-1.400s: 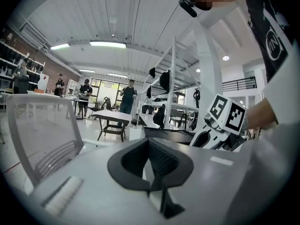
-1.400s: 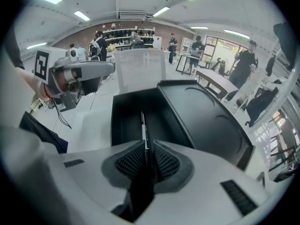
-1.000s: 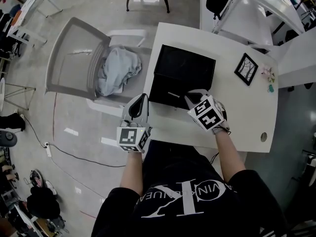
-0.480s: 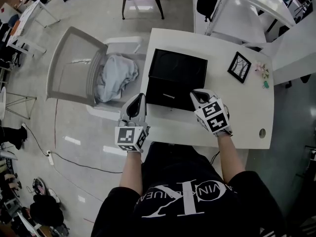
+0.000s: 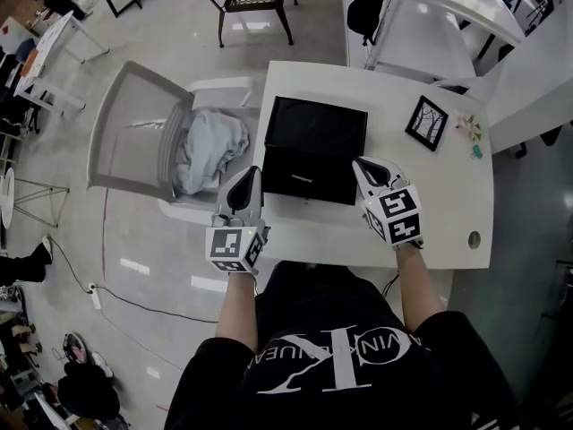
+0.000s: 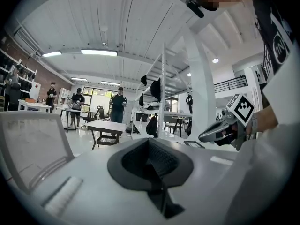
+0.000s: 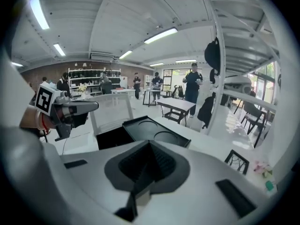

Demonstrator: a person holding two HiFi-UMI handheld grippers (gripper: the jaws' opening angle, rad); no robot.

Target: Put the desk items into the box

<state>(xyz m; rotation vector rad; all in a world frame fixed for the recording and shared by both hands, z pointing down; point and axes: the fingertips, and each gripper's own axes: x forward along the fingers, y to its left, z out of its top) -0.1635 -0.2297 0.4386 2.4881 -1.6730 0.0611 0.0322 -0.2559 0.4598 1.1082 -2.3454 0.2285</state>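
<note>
An open black box (image 5: 309, 173) stands on the white desk (image 5: 448, 213), its lid (image 5: 315, 125) lying flat behind it. A thin pale item (image 5: 302, 178) lies inside the box. A black picture frame (image 5: 426, 123) rests on the desk to the right, also seen as the frame (image 7: 236, 161) in the right gripper view. My left gripper (image 5: 243, 184) hovers off the desk's left edge beside the box, jaws shut and empty. My right gripper (image 5: 363, 165) is by the box's front right corner, shut with nothing in it.
Small pink and green trinkets (image 5: 466, 125) lie near the desk's far right edge. A grey chair (image 5: 134, 128) with a bundled grey cloth (image 5: 208, 143) stands left of the desk. A cable hole (image 5: 474, 238) marks the front right corner. People stand far off in the room.
My right gripper has drawn back from over the box's front edge to its right front corner. The left gripper has stayed beside the desk's left edge.
</note>
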